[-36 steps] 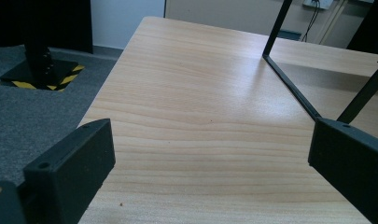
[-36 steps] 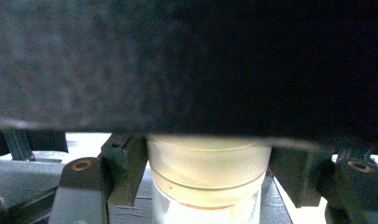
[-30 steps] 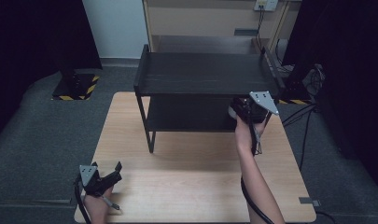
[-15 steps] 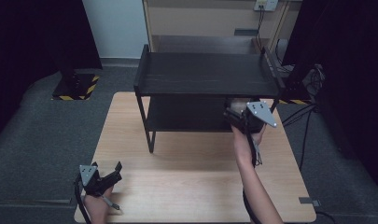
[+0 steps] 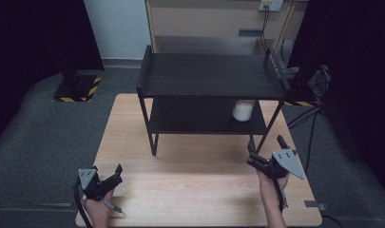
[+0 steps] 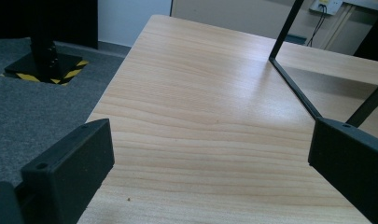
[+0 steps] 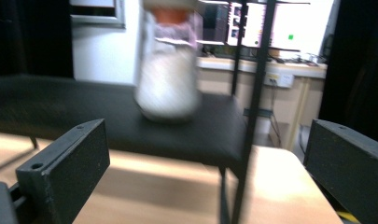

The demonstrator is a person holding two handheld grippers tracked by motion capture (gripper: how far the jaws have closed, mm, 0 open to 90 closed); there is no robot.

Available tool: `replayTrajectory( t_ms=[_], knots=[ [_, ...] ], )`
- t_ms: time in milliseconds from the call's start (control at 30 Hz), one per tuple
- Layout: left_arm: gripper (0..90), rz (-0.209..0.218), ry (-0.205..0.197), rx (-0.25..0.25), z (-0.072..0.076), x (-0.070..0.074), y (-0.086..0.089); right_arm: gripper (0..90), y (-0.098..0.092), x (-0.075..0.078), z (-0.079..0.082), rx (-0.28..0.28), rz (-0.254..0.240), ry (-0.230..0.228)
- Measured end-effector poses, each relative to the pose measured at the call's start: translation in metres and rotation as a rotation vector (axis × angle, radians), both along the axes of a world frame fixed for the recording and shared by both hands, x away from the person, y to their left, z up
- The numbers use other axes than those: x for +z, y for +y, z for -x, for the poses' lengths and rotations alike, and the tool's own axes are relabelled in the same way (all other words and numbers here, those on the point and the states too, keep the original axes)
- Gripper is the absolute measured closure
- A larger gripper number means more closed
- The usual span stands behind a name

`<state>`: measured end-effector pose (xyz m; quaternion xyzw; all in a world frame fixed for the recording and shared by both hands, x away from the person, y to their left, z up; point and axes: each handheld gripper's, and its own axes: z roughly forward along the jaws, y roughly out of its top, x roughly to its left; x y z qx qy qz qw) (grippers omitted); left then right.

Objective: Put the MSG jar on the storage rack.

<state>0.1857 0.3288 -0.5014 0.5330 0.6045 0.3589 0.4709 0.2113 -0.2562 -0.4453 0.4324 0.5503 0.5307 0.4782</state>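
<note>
A white jar [image 5: 242,110] with a reddish top stands on the lower board of the black two-level shelf [image 5: 209,76], near its right end; it appears blurred in the right gripper view [image 7: 168,70]. My right gripper [image 5: 265,153] is open over the table in front of the shelf's right front leg, well clear of the jar, with nothing between its jaws. At the table's near left corner my left gripper [image 5: 113,174] rests open and holds nothing; the left gripper view looks over bare wood toward the shelf's leg [image 6: 289,28].
The light wooden table [image 5: 199,190] has free room in front of the shelf. Grey carpet surrounds it. A black stand base with yellow striped tape [image 5: 76,88] sits on the floor at the left, and cables [image 5: 313,118] trail at the right.
My right gripper has drawn back from the shelf's lower board toward the table's near right side, leaving the white jar standing there. The left gripper has stayed put.
</note>
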Motion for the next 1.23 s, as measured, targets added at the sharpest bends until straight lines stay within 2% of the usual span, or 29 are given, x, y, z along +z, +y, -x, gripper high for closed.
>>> replayTrajectory(
  t_ms=[267,367,500,633,800,1067,1233],
  knots=[
    [0.0,0.003,-0.003,0.014,0.001,0.0,0.0,0.5,-0.034,-0.035,0.03,-0.058,0.012,0.017],
    [0.0,-0.01,0.0,0.008,0.0,0.001,-0.002,0.5,-0.043,-0.045,0.036,-0.079,0.001,0.043],
    [0.0,0.008,0.014,0.02,0.0,0.002,-0.001,0.5,-0.053,-0.064,0.04,-0.111,-0.028,0.088],
    [0.0,0.001,0.014,0.016,-0.001,0.002,-0.001,0.5,-0.059,-0.078,0.044,-0.133,-0.054,0.119],
    [0.0,-0.008,0.02,0.009,-0.002,0.003,-0.002,0.5,-0.064,-0.082,0.046,-0.127,-0.084,0.129],
    [0.0,-0.027,0.027,-0.001,-0.003,0.003,-0.004,0.5,-0.065,-0.082,0.045,-0.093,-0.057,0.138],
    [0.0,-0.026,0.025,-0.001,-0.003,0.003,-0.003,0.5,-0.065,-0.081,0.046,-0.091,-0.056,0.143]
  ],
)
